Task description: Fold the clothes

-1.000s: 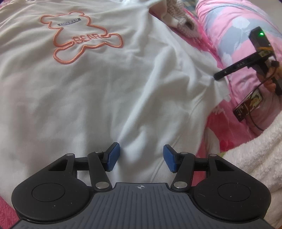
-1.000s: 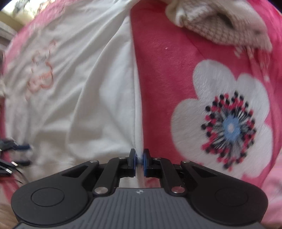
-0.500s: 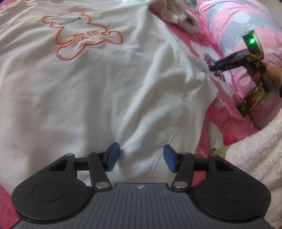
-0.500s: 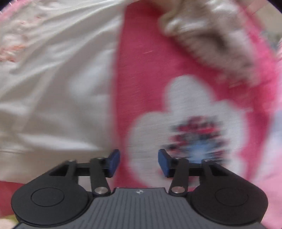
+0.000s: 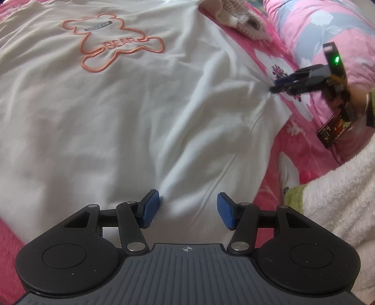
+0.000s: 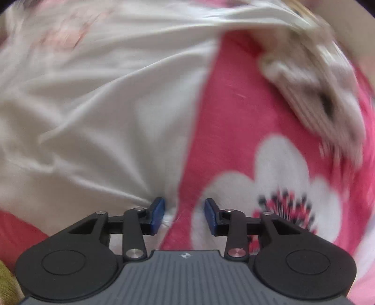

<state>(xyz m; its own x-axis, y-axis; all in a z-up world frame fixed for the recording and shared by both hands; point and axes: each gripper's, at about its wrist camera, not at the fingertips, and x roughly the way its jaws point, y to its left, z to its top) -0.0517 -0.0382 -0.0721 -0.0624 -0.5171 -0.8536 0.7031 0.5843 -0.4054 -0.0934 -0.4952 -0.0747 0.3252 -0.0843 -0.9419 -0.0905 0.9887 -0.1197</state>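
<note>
A white T-shirt [image 5: 117,117] with an orange bear outline [image 5: 112,44] lies spread on a pink flowered blanket [image 6: 234,117]. My left gripper [image 5: 187,208] hovers open over the shirt's near part. A soft ridge of cloth runs up from beside its left pad, and neither pad presses it. My right gripper [image 6: 184,215] points down at the shirt's [image 6: 93,117] right edge. Its jaws are closing, with the hem's edge between them against the left pad, not pinched. In the left wrist view the right gripper [image 5: 276,85] reaches in from the right.
A beige knitted garment [image 5: 246,21] lies crumpled on the blanket beyond the shirt, blurred in the right wrist view [image 6: 316,93]. A pink and blue quilt [image 5: 316,23] is bunched at the far right. A fluffy white sleeve [image 5: 339,187] fills the lower right.
The right gripper was shut on the shirt's edge, then let go, opened wide and rolled. Now it sits lower at the edge with narrower jaws. The left gripper has stayed open and hardly moved.
</note>
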